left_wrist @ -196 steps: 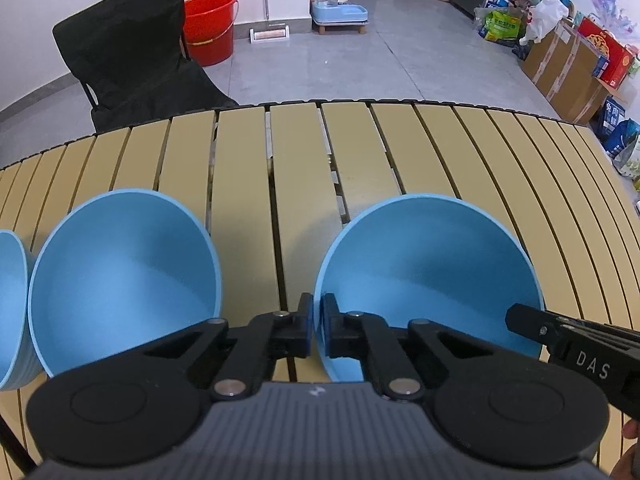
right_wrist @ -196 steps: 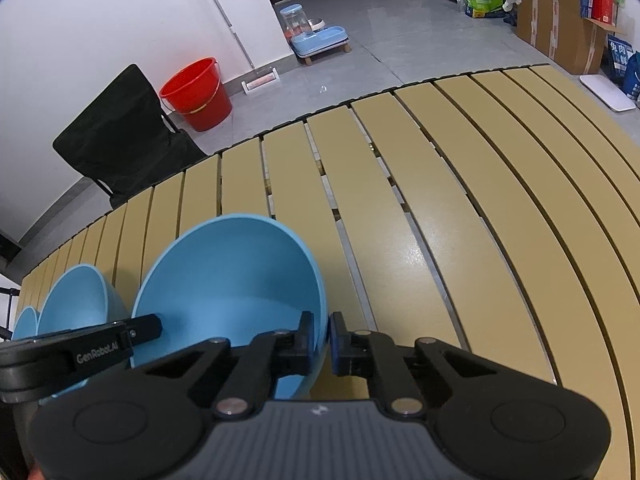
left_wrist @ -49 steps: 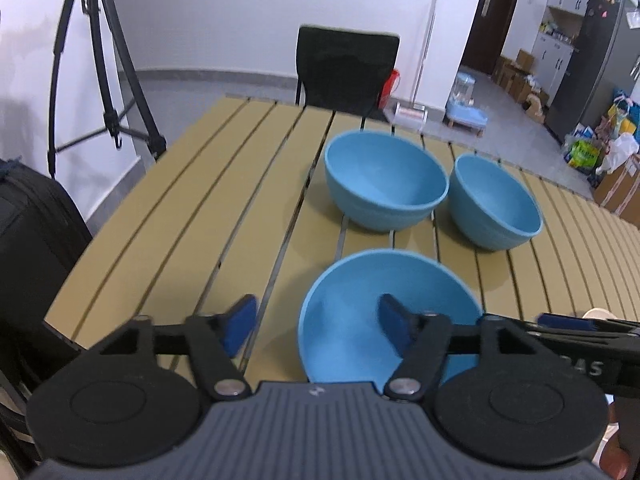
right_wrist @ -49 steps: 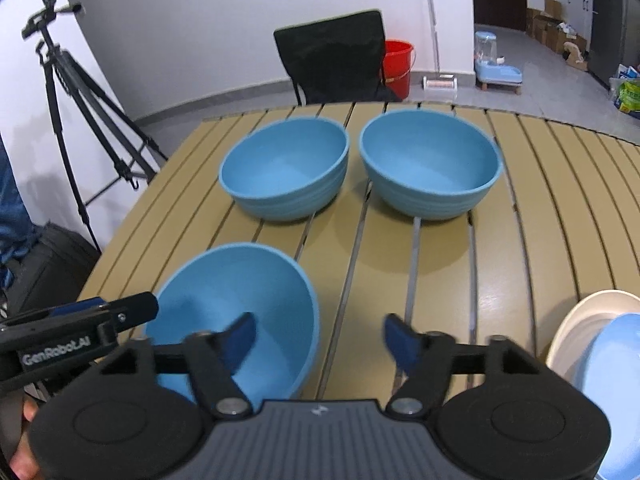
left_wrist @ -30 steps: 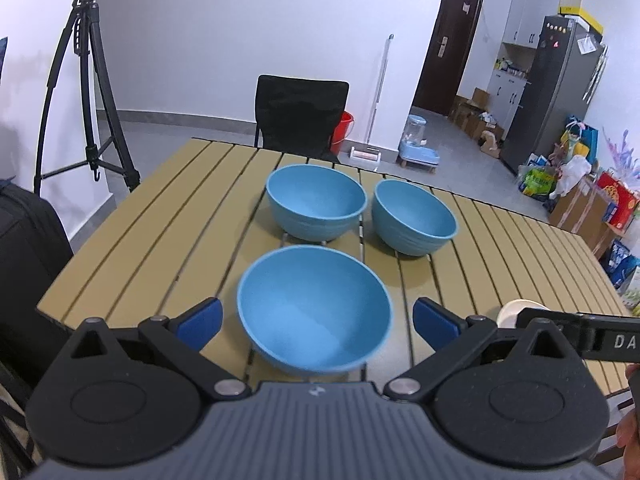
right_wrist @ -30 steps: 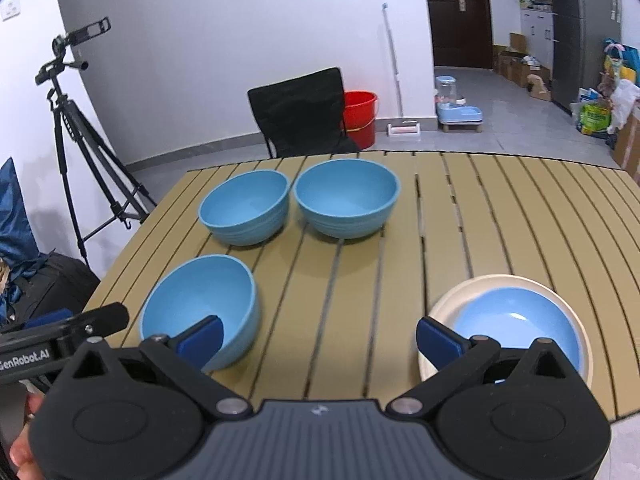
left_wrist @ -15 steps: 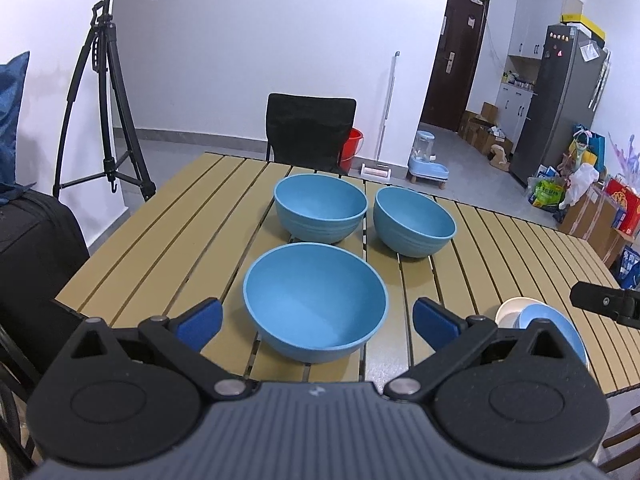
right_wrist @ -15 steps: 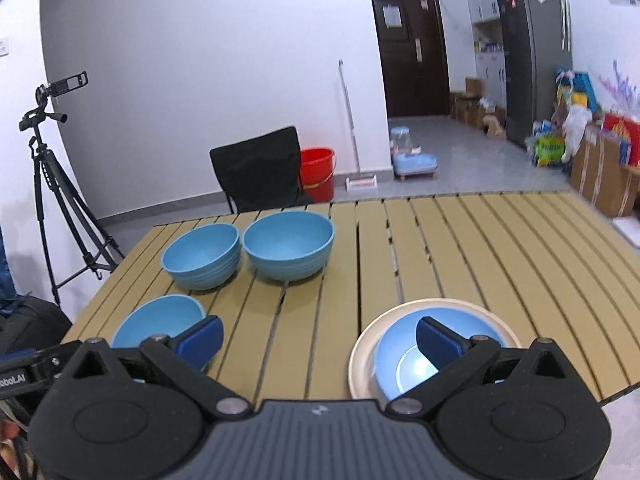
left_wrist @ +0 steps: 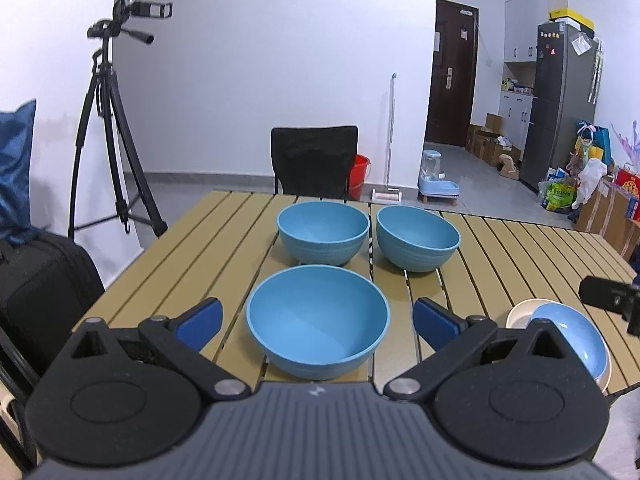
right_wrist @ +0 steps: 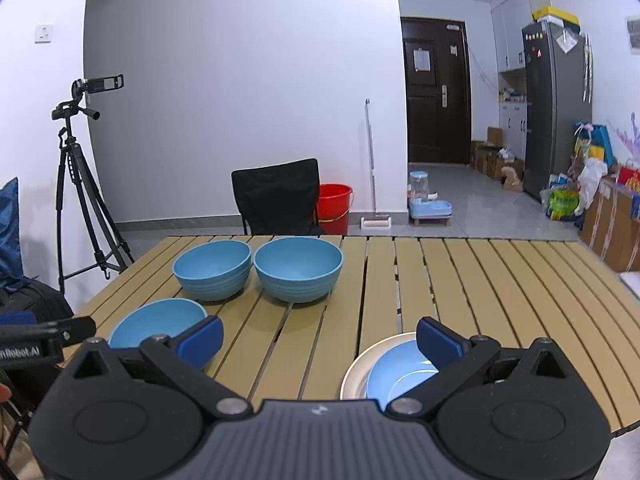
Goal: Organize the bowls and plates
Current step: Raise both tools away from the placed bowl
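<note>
As far as the table (right_wrist: pixel 460 276) shows, the sorting looks nearly done: three blue bowls (left_wrist: pixel 318 318) stand grouped at its left side, none stacked, and a blue plate (right_wrist: pixel 400 380) lies on a cream plate (right_wrist: pixel 354 374) at the near right. Both the left gripper (left_wrist: pixel 318 320) and the right gripper (right_wrist: pixel 320 338) are spread wide and hold nothing.

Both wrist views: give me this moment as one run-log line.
left gripper: open, empty | right gripper: open, empty | three blue bowls on table | blue plate on cream plate
</note>
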Demonstrator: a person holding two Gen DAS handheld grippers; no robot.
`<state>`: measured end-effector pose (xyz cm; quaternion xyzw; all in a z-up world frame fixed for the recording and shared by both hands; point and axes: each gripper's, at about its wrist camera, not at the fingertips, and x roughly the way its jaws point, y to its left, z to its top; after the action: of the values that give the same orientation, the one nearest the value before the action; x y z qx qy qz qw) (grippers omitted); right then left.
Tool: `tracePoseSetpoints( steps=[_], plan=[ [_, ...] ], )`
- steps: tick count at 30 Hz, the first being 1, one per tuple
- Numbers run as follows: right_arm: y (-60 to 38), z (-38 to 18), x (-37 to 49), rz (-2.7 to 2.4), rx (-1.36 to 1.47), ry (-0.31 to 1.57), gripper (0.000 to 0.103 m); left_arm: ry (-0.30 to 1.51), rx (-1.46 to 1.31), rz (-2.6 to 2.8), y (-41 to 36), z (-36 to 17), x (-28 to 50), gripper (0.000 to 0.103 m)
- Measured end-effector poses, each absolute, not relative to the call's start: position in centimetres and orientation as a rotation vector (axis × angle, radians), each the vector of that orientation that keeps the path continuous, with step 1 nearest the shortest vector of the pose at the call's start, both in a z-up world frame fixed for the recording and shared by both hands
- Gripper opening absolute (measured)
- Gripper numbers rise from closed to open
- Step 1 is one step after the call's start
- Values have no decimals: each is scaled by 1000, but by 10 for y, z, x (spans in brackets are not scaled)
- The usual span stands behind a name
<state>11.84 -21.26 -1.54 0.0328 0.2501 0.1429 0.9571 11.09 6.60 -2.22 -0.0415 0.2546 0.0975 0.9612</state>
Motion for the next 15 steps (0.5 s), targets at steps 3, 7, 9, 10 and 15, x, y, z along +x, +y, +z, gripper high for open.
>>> tracePoseSetpoints(
  steps=[3,7,9,10,15],
  plan=[
    [-215,-16,121,318,77,522,103,506,-75,195,61,-24,112,103],
    [-215,-16,126,322,61,531,103,505,-73,195,60,-25,113,103],
    [-215,-15,129,325,54,534,103,506,-71,199,59,-26,115,103],
    [-215,-15,130,327,51,537,103,507,-70,199,58,-26,116,103],
    [-216,-16,142,333,41,571,103,525,-72,199,56,-27,123,103]
  ],
)
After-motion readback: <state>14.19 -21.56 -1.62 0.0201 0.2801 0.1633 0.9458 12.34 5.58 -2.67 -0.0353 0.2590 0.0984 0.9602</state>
